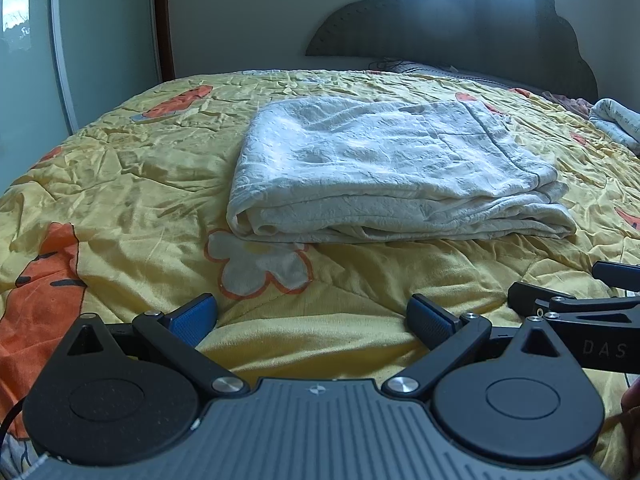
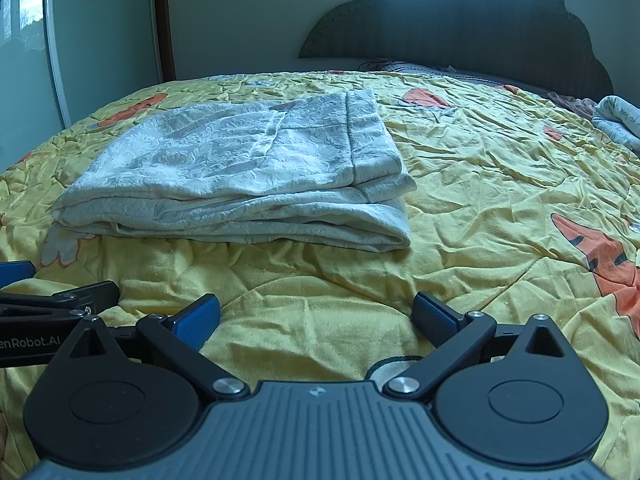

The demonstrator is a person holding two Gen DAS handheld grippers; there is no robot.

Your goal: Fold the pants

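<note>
The white textured pants [image 1: 384, 168] lie folded into a thick rectangle in the middle of the bed, and show left of centre in the right wrist view [image 2: 240, 176]. My left gripper [image 1: 312, 316] is open and empty, low over the quilt, short of the pants' near edge. My right gripper [image 2: 316, 318] is open and empty too, short of the pants and to the right of them. Each gripper's black arm shows at the edge of the other's view.
A yellow quilt [image 1: 120, 184] with orange prints and a white flower [image 1: 256, 264] covers the bed. A dark scalloped headboard [image 2: 460, 20] stands at the back. A rolled pale cloth [image 2: 620, 120] lies at the far right. A sliding glass door [image 1: 32, 40] is at the left.
</note>
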